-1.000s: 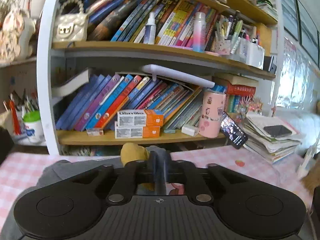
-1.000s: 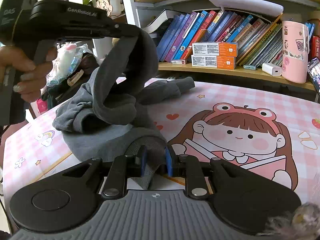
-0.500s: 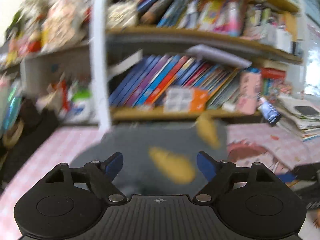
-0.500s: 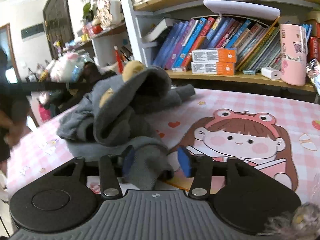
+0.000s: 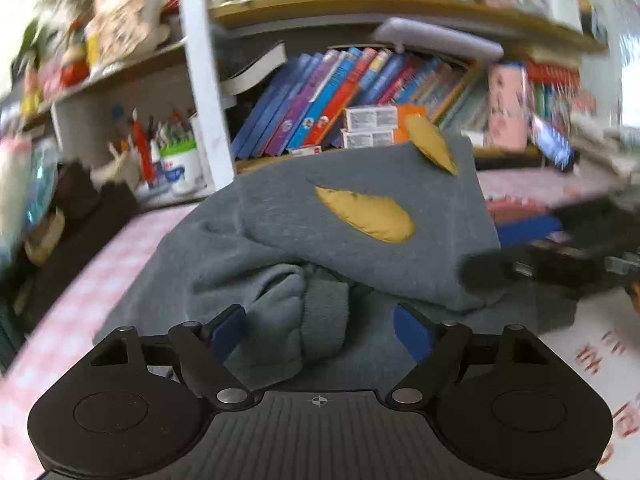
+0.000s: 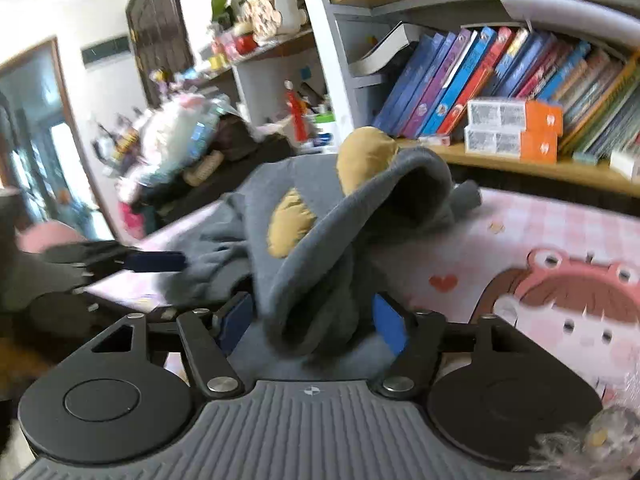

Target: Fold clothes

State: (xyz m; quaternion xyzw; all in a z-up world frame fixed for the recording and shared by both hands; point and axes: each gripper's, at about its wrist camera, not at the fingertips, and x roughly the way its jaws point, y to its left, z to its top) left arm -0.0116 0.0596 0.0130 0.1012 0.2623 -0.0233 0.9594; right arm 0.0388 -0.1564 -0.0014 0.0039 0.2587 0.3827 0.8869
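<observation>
A grey hooded garment (image 5: 280,220) with yellow patches (image 5: 366,218) lies in a heap on the pink checked table cover (image 6: 560,216). My left gripper (image 5: 320,332) hangs low over it, open wide, with a rolled grey cuff between its blue pads (image 5: 228,332) but untouched. In the right wrist view the hood (image 6: 360,216) stands up with yellow ear shapes. My right gripper (image 6: 312,324) is half open and its jaws are closing; a fold of grey cloth lies between them, not pressed. The left gripper's blue pad (image 6: 156,262) shows blurred at the left there.
A bookshelf (image 6: 500,160) with leaning books (image 6: 460,80) and two orange and white boxes (image 6: 512,128) runs behind the table. A pot of pens (image 5: 176,160) and cluttered bags (image 6: 180,140) stand at the left. A cartoon girl print (image 6: 560,300) covers the table's right side.
Both grippers went from shut on the grey garment to open. The left gripper came down from its raised position, and the lifted cloth dropped into a heap on the table.
</observation>
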